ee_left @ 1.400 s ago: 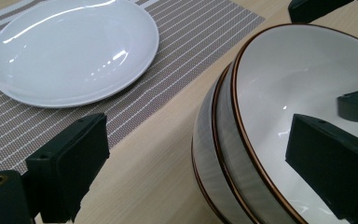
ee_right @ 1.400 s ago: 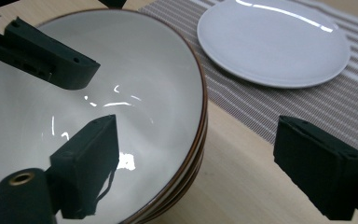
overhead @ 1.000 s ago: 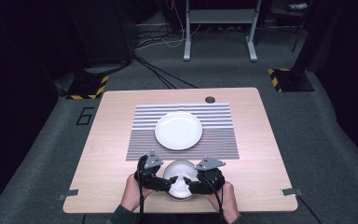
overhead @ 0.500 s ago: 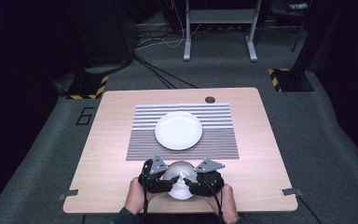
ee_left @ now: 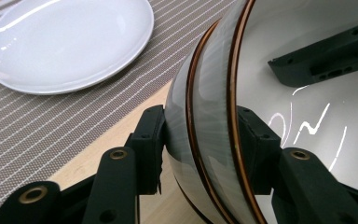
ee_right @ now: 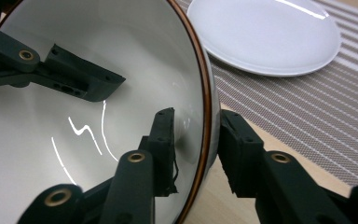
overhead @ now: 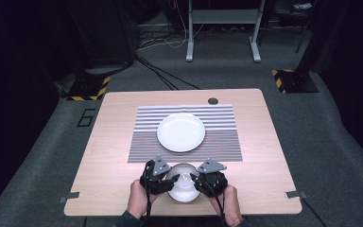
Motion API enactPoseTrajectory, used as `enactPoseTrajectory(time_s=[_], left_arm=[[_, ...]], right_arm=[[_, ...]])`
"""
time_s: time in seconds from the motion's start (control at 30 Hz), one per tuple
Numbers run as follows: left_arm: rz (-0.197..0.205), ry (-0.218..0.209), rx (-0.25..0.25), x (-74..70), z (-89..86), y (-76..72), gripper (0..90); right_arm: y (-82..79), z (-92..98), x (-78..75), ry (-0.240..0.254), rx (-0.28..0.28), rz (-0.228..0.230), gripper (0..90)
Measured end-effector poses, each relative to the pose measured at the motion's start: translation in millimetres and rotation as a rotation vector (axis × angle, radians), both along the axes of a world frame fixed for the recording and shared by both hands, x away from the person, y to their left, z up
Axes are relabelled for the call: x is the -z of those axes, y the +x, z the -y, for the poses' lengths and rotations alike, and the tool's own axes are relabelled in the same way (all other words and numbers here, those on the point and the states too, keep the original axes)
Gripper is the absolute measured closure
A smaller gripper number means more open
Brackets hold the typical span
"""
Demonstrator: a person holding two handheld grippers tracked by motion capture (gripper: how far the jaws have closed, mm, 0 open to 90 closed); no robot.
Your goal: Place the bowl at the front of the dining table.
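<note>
At near edge of surface (overhead: 123,142), bowl (overhead: 183,187) tilted; left hand-held gripper (ee_left: 200,149) & right hand-held gripper (ee_right: 196,151), jaws just closing, each clamp thin rim w/ glazed wall between pads. Risk: uneven lift = slip onto plate (overhead: 181,132)

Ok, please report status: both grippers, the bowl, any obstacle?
Left gripper and right gripper just closed on bowl rim, opposite sides. Plate on mat ahead, apart.

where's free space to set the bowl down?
Bare striped mat lies right and left of the white plate; bare wood flanks the mat on both sides. The near edge is crowded: both grippers, left and right, clamp the bowl.
</note>
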State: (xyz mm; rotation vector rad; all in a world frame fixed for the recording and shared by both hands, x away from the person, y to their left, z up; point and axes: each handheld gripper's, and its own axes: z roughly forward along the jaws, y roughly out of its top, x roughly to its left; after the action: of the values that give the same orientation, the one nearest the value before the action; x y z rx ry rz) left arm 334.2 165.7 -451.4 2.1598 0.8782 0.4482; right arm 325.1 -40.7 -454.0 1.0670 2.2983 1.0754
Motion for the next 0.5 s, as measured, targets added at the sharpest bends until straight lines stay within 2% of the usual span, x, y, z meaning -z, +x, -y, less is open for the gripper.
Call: enactPoseTrajectory(time_s=[0.03, 0.07, 0.1, 0.13, 0.17, 0.2, 0.23, 0.27, 0.3, 0.33, 0.5], left_arm=[[0.009, -0.001, -0.003, -0.5, -0.1, -0.6, 58.9], [0.042, -0.003, -0.015, -2.3, 0.3, -2.9, 62.4], [0.042, -0.003, -0.015, -2.3, 0.3, -2.9, 64.9], [0.079, 0.005, -0.02, -5.9, 0.7, -5.3, 69.2], [0.102, 0.014, -0.021, -9.1, 1.5, -6.8, 69.2], [0.116, 0.051, -0.016, -10.7, 4.1, -7.6, 70.5], [0.12, 0.047, -0.02, -10.4, 5.0, -8.2, 72.0], [0.117, 0.058, -0.011, -10.4, 4.3, -7.4, 72.7], [0.117, 0.051, -0.013, -9.5, 4.3, -7.2, 74.1], [0.125, 0.043, -0.019, -9.4, 4.1, -8.7, 75.6], [0.151, 0.049, -0.016, -11.7, 3.5, -10.3, 79.7]], right_arm=[[-0.6, -0.1, -0.8, -0.007, 0.0, 0.013, 69.1], [-2.0, -0.6, -2.2, -0.007, 0.011, 0.031, 71.8], [-2.0, -0.6, -2.2, -0.007, 0.011, 0.031, 71.8], [-3.1, 0.6, -5.2, -0.004, 0.016, 0.056, 76.4], [-3.1, 0.6, -5.2, -0.004, 0.016, 0.056, 76.4], [-4.0, 0.6, -7.3, -0.007, 0.017, 0.075, 77.5], [-5.3, -1.7, -8.1, -0.033, 0.019, 0.103, 79.2], [-5.7, -2.4, -8.3, -0.042, 0.019, 0.122, 80.2], [-5.8, -3.4, -8.6, -0.044, 0.022, 0.131, 81.1], [-5.2, -3.6, -9.4, -0.01, 0.026, 0.135, 82.1], [-5.6, -6.2, -12.6, -0.024, 0.015, 0.17, 82.5]])
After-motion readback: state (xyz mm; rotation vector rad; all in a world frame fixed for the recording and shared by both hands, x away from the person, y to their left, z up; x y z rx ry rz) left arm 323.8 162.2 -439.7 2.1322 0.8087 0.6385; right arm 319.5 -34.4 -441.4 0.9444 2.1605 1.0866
